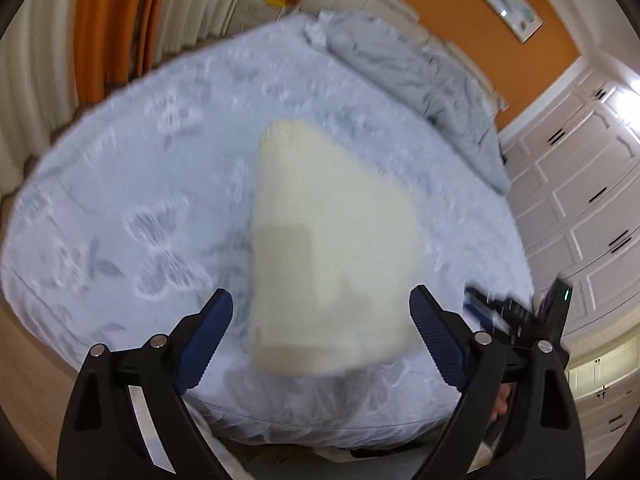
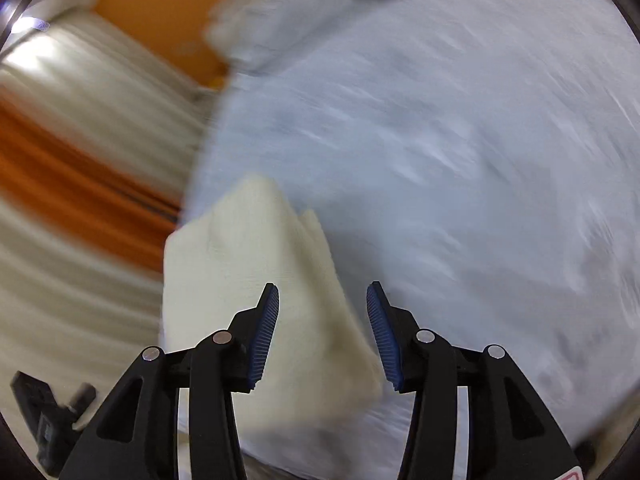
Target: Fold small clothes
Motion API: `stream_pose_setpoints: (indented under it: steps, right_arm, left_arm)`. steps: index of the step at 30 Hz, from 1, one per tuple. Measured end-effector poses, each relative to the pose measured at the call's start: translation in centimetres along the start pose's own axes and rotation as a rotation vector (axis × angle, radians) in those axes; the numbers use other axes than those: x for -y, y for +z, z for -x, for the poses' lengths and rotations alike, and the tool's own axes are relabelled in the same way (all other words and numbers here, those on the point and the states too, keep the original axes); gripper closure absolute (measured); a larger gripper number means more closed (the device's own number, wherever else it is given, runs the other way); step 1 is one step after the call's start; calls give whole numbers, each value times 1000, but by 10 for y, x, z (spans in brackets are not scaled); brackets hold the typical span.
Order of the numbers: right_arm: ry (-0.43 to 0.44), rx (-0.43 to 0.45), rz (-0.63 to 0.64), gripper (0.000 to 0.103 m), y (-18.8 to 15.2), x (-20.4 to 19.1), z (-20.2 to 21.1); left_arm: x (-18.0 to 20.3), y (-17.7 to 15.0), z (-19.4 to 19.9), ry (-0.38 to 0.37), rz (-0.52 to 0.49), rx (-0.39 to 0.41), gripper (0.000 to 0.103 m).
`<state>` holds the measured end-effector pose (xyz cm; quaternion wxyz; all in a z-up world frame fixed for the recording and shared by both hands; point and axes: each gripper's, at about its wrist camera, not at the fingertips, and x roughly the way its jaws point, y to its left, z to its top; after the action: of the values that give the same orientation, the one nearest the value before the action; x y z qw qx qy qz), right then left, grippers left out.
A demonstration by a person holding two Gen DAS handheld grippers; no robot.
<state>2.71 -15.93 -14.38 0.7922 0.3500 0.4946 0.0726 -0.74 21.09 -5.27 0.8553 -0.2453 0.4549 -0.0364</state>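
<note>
A cream knitted garment lies on the pale blue bedspread, partly folded, with its near edge close to the bed's front edge. My left gripper is open and hovers above the garment's near end, one finger on each side. In the right wrist view the same garment lies at the bed's left edge, bunched into a peak. My right gripper is open above its right side, holding nothing. This view is blurred by motion.
A crumpled grey blanket lies at the far right of the bed. Orange and cream curtains hang beyond the left side. White wardrobe doors stand to the right. The other gripper shows at the left view's right edge.
</note>
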Motion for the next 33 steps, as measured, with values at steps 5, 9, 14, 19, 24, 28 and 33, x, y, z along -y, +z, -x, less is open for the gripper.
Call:
stream_pose_setpoints:
  steps: [5,9,14,19,24,28,33]
  right_arm:
    - [6,-55,77,24,2,-1,-20]
    - [38,-153,157,17,16,-27,-70]
    - [53,-274,136,16,10,-35,-139]
    - [163,-227,190,69,12,-61,-114]
    - [202,-48,324,69,21,-91,-19]
    - [194,26,297,63,30,-52,27]
    - [-148,-34,139,41,30,35,-9]
  left_arm:
    - [-25,-9,-81,-2,127,-100,15]
    - [-35,6,-107,14,171,-73,12]
    - [-63,21,-158,-28,278,-178,10]
    - [-56,25,-165,-51,270,-193,35]
    - [-1,46,-128,-126,141,-136,44]
    - [56,45,-102,-191,6,-44,35]
    - [63,7,-165,31,-67,-114,29]
